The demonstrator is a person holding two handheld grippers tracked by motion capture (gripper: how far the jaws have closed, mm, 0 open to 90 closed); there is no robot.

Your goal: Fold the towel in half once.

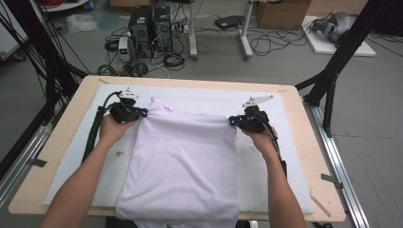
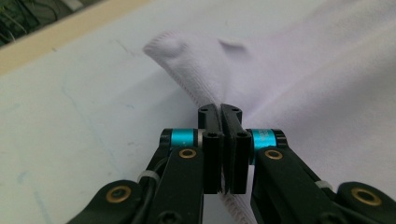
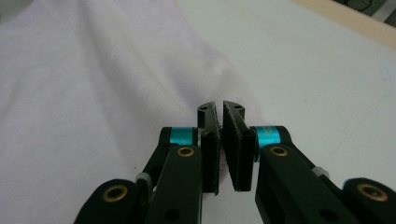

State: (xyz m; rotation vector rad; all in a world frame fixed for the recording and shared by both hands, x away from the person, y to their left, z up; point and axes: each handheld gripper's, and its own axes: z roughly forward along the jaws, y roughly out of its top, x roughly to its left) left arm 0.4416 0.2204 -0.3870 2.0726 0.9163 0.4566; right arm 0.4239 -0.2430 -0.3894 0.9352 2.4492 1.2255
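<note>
Both grippers [image 1: 142,114] [image 1: 231,121] clamped on lilac towel [image 1: 183,156], white mat [image 1: 275,171] beneath, table [image 1: 62,137] edge beyond.

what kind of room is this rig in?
Likely a lab or workshop, not a home: two computer towers stand on the bare floor amid loose cables, cardboard boxes sit behind, and black frame struts flank the table.

Right tongs [image 3: 220,109] clamped on white towel [image 3: 93,93] edge over pale mat [image 3: 317,79]
</note>
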